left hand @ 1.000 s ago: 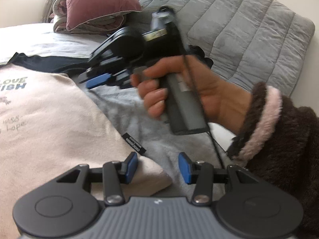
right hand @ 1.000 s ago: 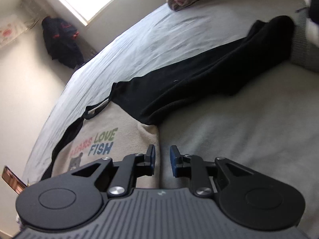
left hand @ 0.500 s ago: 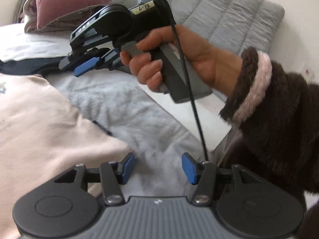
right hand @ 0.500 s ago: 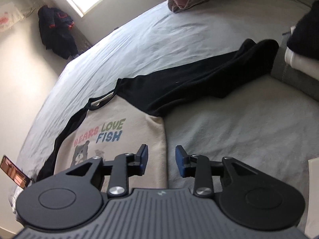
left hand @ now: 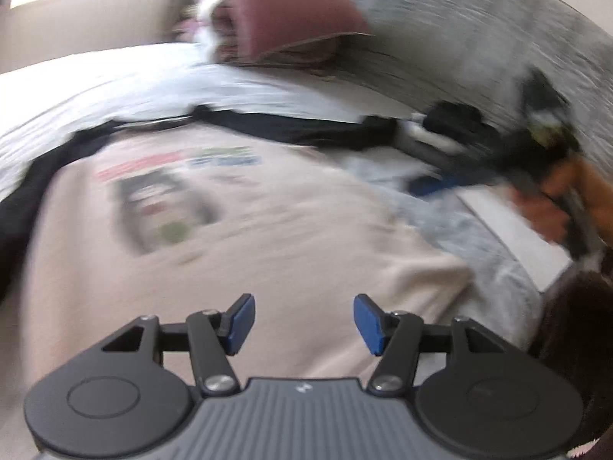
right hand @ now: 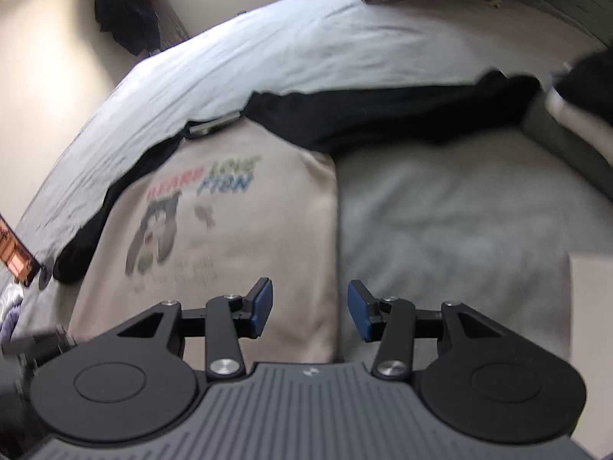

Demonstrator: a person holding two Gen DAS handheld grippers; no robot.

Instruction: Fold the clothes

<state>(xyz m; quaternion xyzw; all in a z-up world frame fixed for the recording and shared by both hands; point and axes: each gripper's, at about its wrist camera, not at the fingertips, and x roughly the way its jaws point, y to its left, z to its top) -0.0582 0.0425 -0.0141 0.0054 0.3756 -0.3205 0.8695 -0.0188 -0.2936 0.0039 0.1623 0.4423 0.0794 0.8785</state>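
Note:
A beige sweatshirt (left hand: 237, 237) with black sleeves and a bear print lies flat on the bed. In the right wrist view the sweatshirt (right hand: 230, 230) shows its folded right edge, with one black sleeve (right hand: 383, 115) stretched out to the right. My left gripper (left hand: 303, 324) hovers above the beige body, its jaws opening with nothing between them. My right gripper (right hand: 309, 309) hangs over the garment's right edge, jaws opening and empty too. The right gripper (left hand: 440, 186) also appears blurred at the right of the left wrist view, held by a hand (left hand: 555, 207).
A grey fleece blanket (right hand: 452, 222) lies under and to the right of the sweatshirt. A maroon pillow (left hand: 291, 4) and a grey quilted cover (left hand: 479, 38) sit at the head of the bed. Dark folded clothes (right hand: 586, 84) rest at far right. A dark garment (right hand: 128, 7) hangs by the wall.
Both grippers have opened wider and pulled back and up from the sweatshirt. The left view has swung left, so the whole bear print now shows, with motion blur.

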